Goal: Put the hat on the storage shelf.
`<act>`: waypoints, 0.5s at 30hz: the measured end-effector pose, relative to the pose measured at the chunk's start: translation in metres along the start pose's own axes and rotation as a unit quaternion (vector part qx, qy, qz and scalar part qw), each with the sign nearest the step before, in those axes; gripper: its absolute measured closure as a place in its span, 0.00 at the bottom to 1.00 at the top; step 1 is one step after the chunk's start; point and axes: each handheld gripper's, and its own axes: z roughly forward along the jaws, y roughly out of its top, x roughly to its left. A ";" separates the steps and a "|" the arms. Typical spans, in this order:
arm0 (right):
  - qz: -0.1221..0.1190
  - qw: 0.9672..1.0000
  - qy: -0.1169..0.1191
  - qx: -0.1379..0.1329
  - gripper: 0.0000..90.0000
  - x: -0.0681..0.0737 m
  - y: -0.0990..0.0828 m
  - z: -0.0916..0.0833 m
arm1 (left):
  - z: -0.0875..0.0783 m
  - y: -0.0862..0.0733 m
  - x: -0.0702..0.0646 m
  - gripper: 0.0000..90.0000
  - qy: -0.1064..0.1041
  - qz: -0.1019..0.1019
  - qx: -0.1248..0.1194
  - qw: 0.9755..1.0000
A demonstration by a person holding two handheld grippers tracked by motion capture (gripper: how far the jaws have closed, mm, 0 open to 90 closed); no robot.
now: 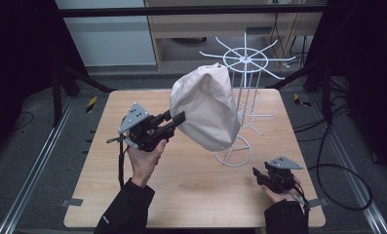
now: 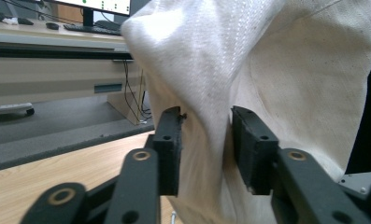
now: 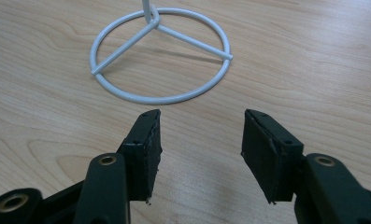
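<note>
A cream cloth [image 1: 205,107], shaped like a cap or bag, hangs in the air against the white wire rack [image 1: 245,59] at the table's middle. My left gripper [image 1: 179,119] meets the cloth's left edge. In the left gripper view a bunched fold of the cloth [image 2: 267,60] sits pinched between the two jaws of my left gripper [image 2: 206,135]. My right gripper [image 1: 257,174] rests low over the wooden table [image 1: 196,195] at the front right, open with nothing in it. In the right gripper view my right gripper [image 3: 202,135] faces the rack's base ring [image 3: 160,99].
The rack has spoke arms at the top and side hooks [image 1: 259,116] lower down. Its base ring [image 1: 234,157] stands on the table just right of centre. Black cables [image 1: 344,170] lie on the floor to the right. A desk [image 2: 47,42] stands beyond the table.
</note>
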 end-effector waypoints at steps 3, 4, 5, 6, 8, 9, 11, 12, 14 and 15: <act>0.000 1.000 -0.001 0.000 0.53 0.000 0.000 0.000 | -0.010 -0.002 0.002 0.62 0.006 0.005 0.000 1.000; 0.000 1.000 -0.001 0.000 0.52 0.000 0.000 0.000 | -0.014 -0.003 0.003 0.59 0.008 0.006 0.000 1.000; 0.000 1.000 -0.001 0.000 0.52 0.000 0.000 0.000 | -0.018 -0.004 0.004 0.58 0.011 0.007 0.000 1.000; 0.000 1.000 -0.001 0.000 0.52 0.000 0.000 0.000 | -0.018 -0.004 0.004 0.57 0.011 0.007 0.000 1.000; 0.000 1.000 -0.001 0.001 0.52 0.000 0.000 0.000 | -0.031 -0.006 0.009 0.54 0.013 -0.002 -0.004 1.000; 0.001 1.000 -0.001 0.002 0.52 0.000 0.000 0.000 | -0.035 -0.006 0.010 0.53 0.014 -0.004 -0.005 1.000; 0.001 1.000 -0.001 0.002 0.52 0.001 -0.001 0.001 | -0.042 -0.008 0.013 0.51 0.022 0.001 -0.003 1.000; 0.001 1.000 -0.002 0.002 0.52 0.001 -0.001 0.000 | -0.046 -0.009 0.015 0.50 0.026 0.003 -0.001 1.000; 0.001 1.000 -0.002 0.001 0.52 0.000 -0.001 0.000 | -0.055 -0.012 0.019 0.48 0.032 0.004 0.002 0.999; 0.001 1.000 -0.002 0.001 0.52 0.000 -0.001 0.000 | -0.059 -0.014 0.021 0.48 0.037 0.006 0.005 0.999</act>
